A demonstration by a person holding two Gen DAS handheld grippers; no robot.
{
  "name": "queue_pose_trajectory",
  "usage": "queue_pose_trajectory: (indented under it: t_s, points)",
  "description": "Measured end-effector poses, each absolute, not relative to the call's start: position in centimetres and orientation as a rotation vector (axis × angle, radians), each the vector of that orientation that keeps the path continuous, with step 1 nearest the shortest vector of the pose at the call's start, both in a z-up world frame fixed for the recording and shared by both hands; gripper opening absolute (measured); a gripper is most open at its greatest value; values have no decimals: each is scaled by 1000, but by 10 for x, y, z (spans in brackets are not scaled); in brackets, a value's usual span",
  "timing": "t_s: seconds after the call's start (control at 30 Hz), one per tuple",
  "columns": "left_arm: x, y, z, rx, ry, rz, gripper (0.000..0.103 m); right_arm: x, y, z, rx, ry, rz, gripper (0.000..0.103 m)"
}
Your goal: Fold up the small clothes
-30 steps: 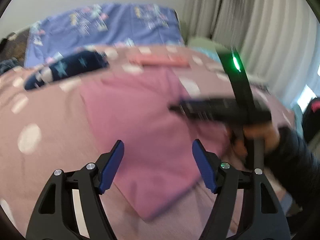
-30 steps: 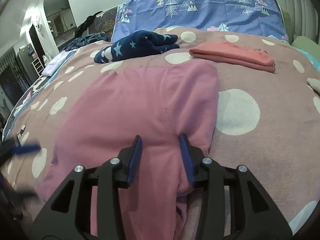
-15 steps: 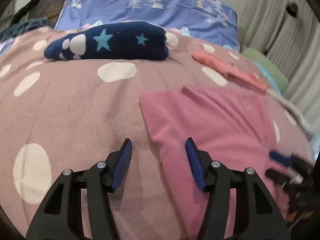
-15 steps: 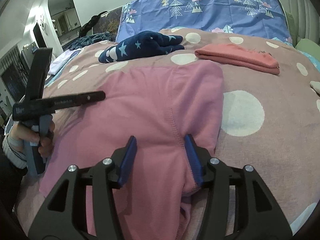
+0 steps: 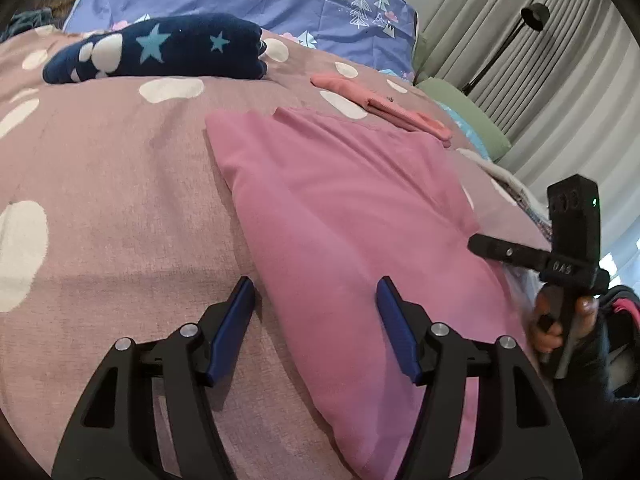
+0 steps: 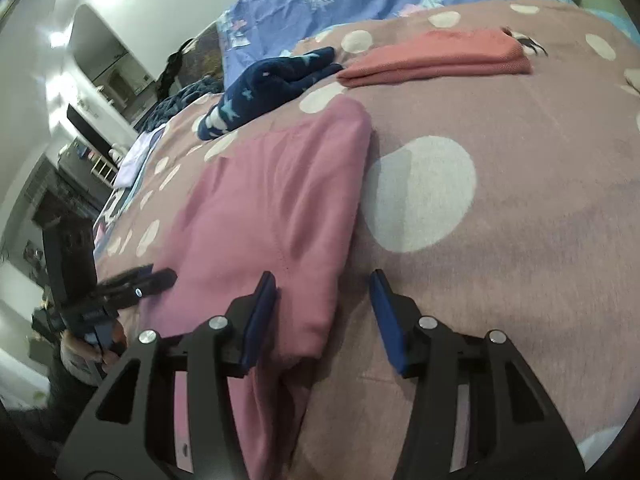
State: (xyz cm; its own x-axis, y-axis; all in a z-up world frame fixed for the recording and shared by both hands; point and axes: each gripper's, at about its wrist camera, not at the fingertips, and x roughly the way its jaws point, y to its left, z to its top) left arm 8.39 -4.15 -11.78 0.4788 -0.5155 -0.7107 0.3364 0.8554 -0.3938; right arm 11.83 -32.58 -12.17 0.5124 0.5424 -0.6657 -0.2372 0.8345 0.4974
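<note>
Pink garment [image 5: 344,216] lies flat on the dotted bedspread [image 5: 120,184], roughly centred, partly folded lengthwise with its long edges running away from both cameras.

Bedspread: soft, slightly rumpled, gives under load. Judgement: a pad pressing down could catch blanket along with the cloth.

Pink garment: its left long edge sits between the pads of the left gripper [image 5: 316,322]; its right long edge and a seam sit between the pads of the right gripper [image 6: 322,316]. A loose end of the cloth bunches below the right gripper.

Navy star-print garment [image 5: 160,50]: folded, well apart, toward the pillow end. Coral garment [image 6: 436,60]: folded flat, near the navy one. Neither touches the pink piece.

Left gripper: released, jaws have just been opening; only the garment's edge lies between them, unpinched.

Right gripper: released, jaws wider than a second ago and now steady; the cloth edge is inside the gap, and no pad visibly presses on it.

Risks, as judged:
- Uneven bites on the two edges would skew the next fold.
- A shallow bite may take one layer only, so the earlier fold opens on lifting.
- The bunched near end may drag and wrinkle.
</note>
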Motion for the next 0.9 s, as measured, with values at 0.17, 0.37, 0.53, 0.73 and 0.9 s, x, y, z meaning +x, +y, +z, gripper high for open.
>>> queue_pose_trajectory:
  t_s: [0.17, 0.37, 0.53, 0.73, 0.9]
  points:
    - [98, -52, -118, -175, 944, -540, 64, 143, -324, -122, 410, 925, 559, 51]
    - [124, -65, -119, -150, 938, -528, 60, 183, -300, -131, 395, 966, 619, 31]
    - [121, -72, -96, -72, 897, -494, 25, 163, -291, -106, 360, 894, 529, 18]
    - [104, -93, -16, 28, 691, -532, 23, 127, -314, -26, 345, 673, 505, 17]
    - [129, -134, 50, 126, 564, -546, 23, 125, -342, 44, 288, 513, 420, 17]
